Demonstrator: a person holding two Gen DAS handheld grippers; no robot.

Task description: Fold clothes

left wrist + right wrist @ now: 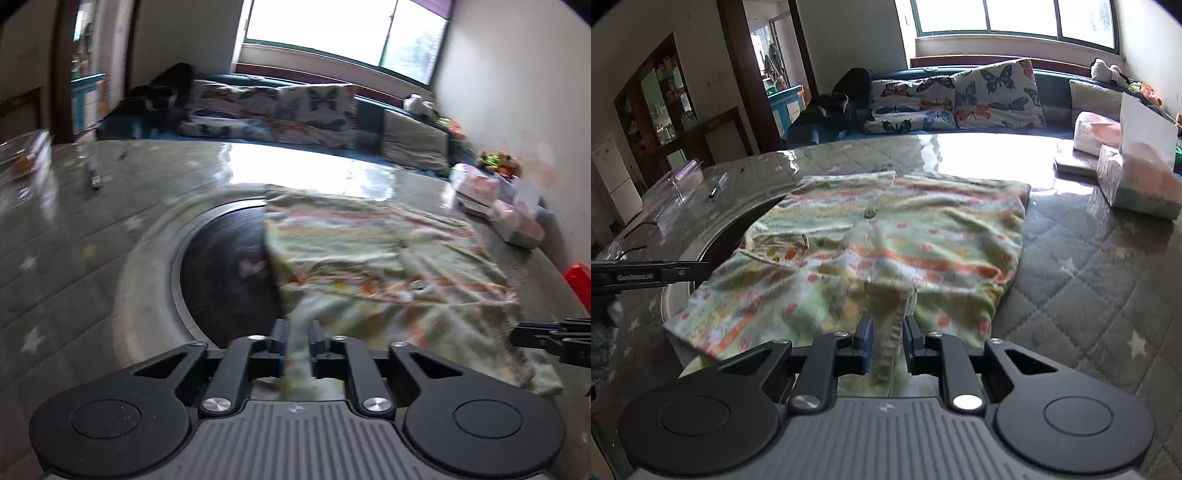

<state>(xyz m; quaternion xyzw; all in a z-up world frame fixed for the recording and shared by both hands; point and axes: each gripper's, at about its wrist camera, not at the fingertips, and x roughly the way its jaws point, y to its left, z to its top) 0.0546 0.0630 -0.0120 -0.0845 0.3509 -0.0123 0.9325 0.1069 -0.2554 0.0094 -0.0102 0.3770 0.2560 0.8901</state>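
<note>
Broadly, a round table [1089,280] under a quilted star-print cover is filling both views, with a dark round inset [229,273] at its middle. Lying across it is a pale green child's garment [886,251] with orange stripes, partly over the inset, its long axis running from the near edge toward the far window and its near hem lifting off the table. A tissue box [1137,184] is sitting far right. Nearest, the left gripper [296,341] is pinching the near-left hem, while the right gripper [888,341] is clamping a ribbed edge on the near right.
</note>
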